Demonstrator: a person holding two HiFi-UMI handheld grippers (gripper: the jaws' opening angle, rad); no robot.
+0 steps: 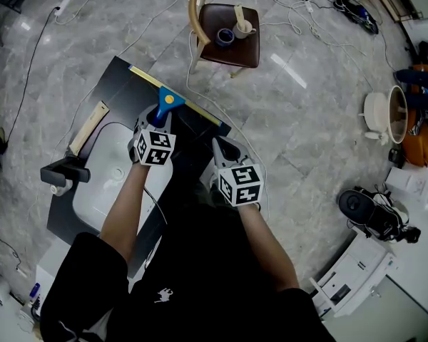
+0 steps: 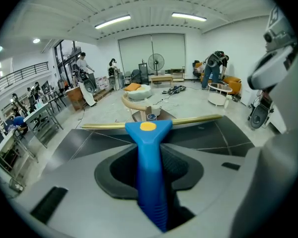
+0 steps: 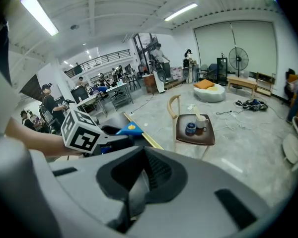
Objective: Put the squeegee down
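While in L hand-held gripper (image 1: 159,120), squeegee (image 2: 149,152) blade-fwd.

Brown-seated chair (image 1: 237,48) with a mug (image 1: 244,28) and small blue container (image 1: 225,37)

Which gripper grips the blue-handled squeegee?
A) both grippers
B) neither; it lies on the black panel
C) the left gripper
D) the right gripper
C: the blue handle of the squeegee sits clamped between the jaws of the left gripper, while the right gripper has its jaws together with nothing in them.
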